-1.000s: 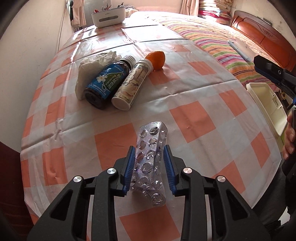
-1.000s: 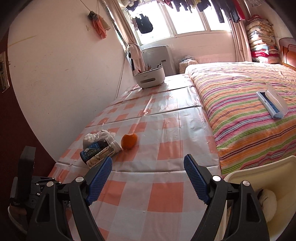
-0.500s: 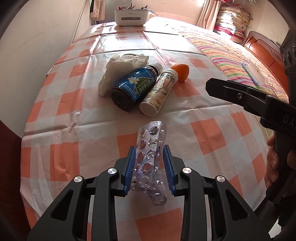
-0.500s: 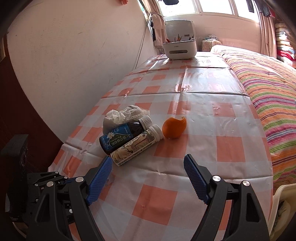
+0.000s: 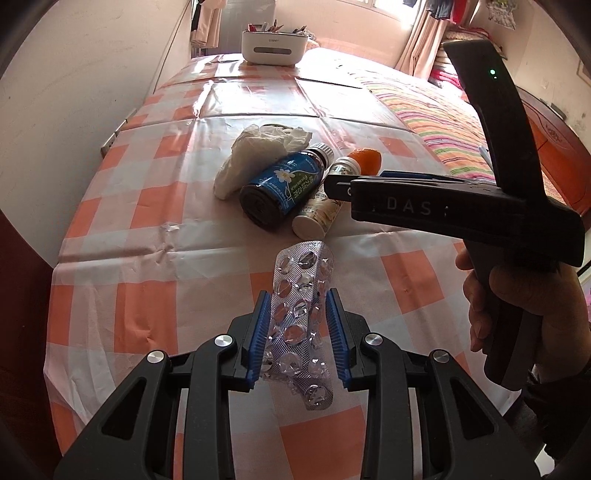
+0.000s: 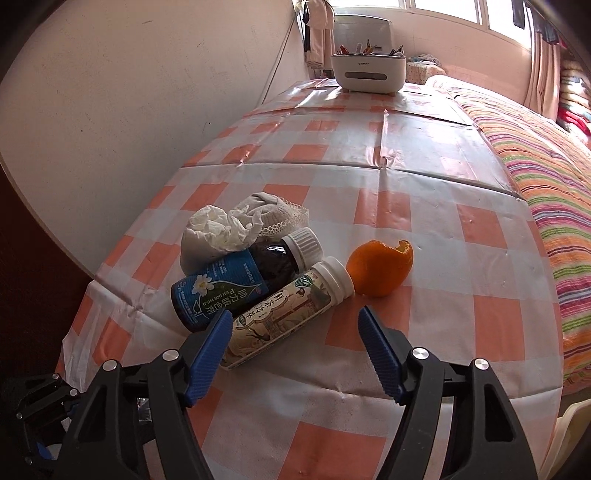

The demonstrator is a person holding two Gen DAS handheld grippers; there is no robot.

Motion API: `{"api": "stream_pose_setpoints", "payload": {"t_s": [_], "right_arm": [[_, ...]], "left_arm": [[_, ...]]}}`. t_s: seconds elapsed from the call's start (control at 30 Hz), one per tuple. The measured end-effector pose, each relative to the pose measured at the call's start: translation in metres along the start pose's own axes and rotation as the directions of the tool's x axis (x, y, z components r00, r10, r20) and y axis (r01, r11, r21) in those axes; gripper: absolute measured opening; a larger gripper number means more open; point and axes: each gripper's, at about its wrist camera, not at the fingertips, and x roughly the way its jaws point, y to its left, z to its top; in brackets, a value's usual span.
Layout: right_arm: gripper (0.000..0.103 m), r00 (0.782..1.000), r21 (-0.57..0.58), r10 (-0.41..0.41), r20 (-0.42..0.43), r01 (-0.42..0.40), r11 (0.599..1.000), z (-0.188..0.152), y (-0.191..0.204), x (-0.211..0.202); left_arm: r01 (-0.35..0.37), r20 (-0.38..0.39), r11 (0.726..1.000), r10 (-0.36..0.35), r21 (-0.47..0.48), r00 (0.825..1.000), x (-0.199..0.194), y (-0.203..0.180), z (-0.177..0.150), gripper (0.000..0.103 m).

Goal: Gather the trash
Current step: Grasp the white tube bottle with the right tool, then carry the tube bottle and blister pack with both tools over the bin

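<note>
Left gripper (image 5: pixel 298 334) clamping blister pack (image 5: pixel 301 314); right gripper (image 6: pixel 295 341) apart, narrowing, nothing between; left pad risking nudging cream bottle (image 6: pixel 280 317) rolling away.

I'm working in a home bedroom: striped bed (image 6: pixel 546 177) at three o'clock, checked worktop (image 6: pixel 388 166), hanging laundry (image 6: pixel 317 33) by the window.

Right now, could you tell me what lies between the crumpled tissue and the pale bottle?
The dark bottle with the blue label lies between the crumpled tissue and the pale bottle, clearest in the right wrist view.

Pale bottle (image 5: pixel 317 214) partly behind right gripper (image 5: pixel 334 186)
</note>
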Motion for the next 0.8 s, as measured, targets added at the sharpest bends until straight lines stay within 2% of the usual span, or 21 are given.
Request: {"api": "stream_pose_setpoints", "payload": {"t_s": [0.17, 0.4, 0.5, 0.57, 0.67, 0.8], "right_arm": [[0.066, 1.0, -0.009, -0.011, -0.021, 0.011, 1.0, 0.005, 0.005, 0.014], [0.062, 0.995, -0.074, -0.091, -0.049, 0.087, 0.993, 0.01, 0.008, 0.029], [0.055, 0.993, -0.08, -0.099, -0.066, 0.094, 0.992, 0.006, 0.003, 0.034], [0.044, 0.99, -0.111, -0.126, -0.055, 0.12, 0.987, 0.004, 0.003, 0.035], [0.032, 0.991, -0.122, -0.127, -0.045, 0.121, 0.985, 0.002, -0.001, 0.032], [0.029, 0.992, -0.126, -0.122, -0.031, 0.118, 0.985, -0.003, -0.007, 0.027]], "left_arm": [[0.007, 0.014, 1.0, -0.007, -0.005, 1.0, -0.005, 0.001, -0.001, 0.03], [0.01, 0.018, 1.0, -0.009, -0.018, 1.0, -0.009, 0.003, -0.003, 0.031], [0.013, 0.022, 1.0, -0.012, -0.016, 1.0, -0.01, 0.003, -0.003, 0.031], [0.013, 0.023, 1.0, -0.013, -0.013, 1.0, -0.01, 0.002, -0.003, 0.031], [0.015, 0.021, 1.0, -0.015, -0.011, 1.0, -0.009, 0.001, -0.003, 0.031], [0.017, 0.022, 1.0, -0.017, -0.004, 1.0, -0.008, -0.004, -0.002, 0.031]]}}
